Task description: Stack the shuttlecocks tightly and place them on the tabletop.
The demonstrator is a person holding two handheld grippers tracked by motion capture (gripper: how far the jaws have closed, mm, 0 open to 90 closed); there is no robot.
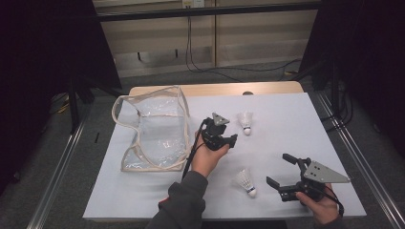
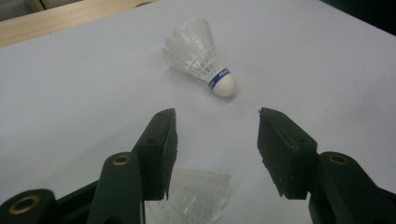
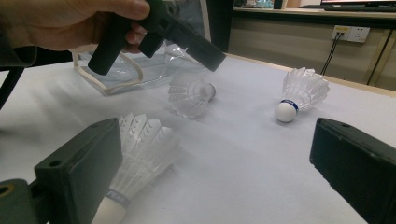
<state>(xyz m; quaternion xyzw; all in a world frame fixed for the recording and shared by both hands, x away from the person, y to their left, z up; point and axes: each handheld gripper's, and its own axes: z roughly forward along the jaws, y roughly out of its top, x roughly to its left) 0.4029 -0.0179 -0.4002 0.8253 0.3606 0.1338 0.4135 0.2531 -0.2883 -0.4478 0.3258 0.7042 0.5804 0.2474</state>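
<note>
Three shuttlecocks (image 3: 299, 95) (image 3: 189, 95) (image 3: 135, 156) and one clear bag (image 1: 153, 129).

The table (image 1: 296, 119) carries a white sheet over its top; a strip of bare wood shows along the far edge. A clear bag (image 1: 153, 129) lies on the sheet at the left. Right of the bag, three shuttlecocks lie on the sheet: one (image 1: 245, 122) toward the far edge, one (image 3: 190, 95) just beside the bag, and one (image 1: 245, 182) toward the near edge.
</note>
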